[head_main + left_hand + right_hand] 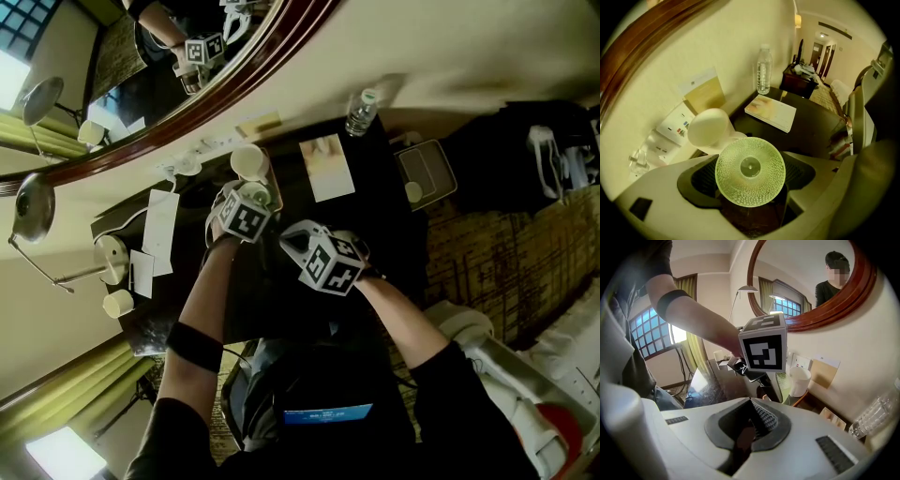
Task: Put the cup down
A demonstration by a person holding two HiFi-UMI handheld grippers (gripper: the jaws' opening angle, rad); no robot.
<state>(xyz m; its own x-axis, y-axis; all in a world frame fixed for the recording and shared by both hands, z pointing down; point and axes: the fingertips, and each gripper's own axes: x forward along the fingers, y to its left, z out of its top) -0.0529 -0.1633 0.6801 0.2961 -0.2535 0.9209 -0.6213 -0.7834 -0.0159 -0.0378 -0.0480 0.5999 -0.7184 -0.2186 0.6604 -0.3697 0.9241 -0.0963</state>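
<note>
Left gripper spread wide, pinching green cup, base toward camera, so probably going down mouth-first. Right gripper pressed together, empty, off to side. White cup just beyond jaws, crowding landing spot. Booklet and water bottle farther ahead.

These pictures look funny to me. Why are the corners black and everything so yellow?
Left gripper view: the wide lens bends the mirror frame, leaves black corners, and warm light tints the wall and green cup yellow. Right gripper view: same bending, with the window glaring white. Head view: the table looks very dark.
</note>
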